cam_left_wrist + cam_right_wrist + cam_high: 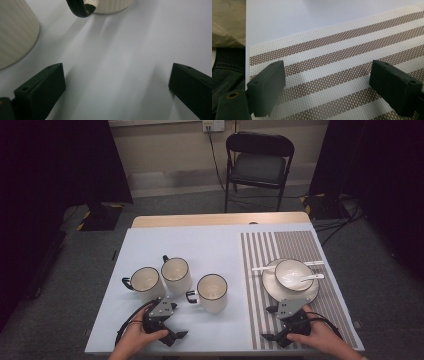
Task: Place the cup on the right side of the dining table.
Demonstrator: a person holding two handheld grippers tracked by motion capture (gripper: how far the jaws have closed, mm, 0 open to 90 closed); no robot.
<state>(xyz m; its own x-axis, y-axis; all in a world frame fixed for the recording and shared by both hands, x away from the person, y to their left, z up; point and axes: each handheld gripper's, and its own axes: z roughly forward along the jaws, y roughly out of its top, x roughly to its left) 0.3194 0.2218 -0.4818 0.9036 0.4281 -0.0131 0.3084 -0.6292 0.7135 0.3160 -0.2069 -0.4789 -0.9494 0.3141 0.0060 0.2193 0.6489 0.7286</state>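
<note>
Three cream mugs with dark rims stand on the pale table cover (200, 245): a left mug (145, 282), a middle mug (176, 274) and a right mug (212, 292). My left gripper (176, 321) rests near the front edge below them, open and holding nothing. In the left gripper view the gripper (115, 75) faces bare cover, with one mug's wall (15, 32) at the left and a dark mug handle (80, 10) at the top. My right gripper (269, 324) lies open on the striped placemat (260, 250). In its own view the right gripper (328, 75) has only placemat (332, 50) between the jaws.
A white plate (300, 299) carries a bowl (294, 274) with a spoon (307, 279) on the placemat, just beyond my right gripper. A black chair (260, 165) stands behind the table. The table's front edge and the person's trousers (224, 25) are beside the right gripper.
</note>
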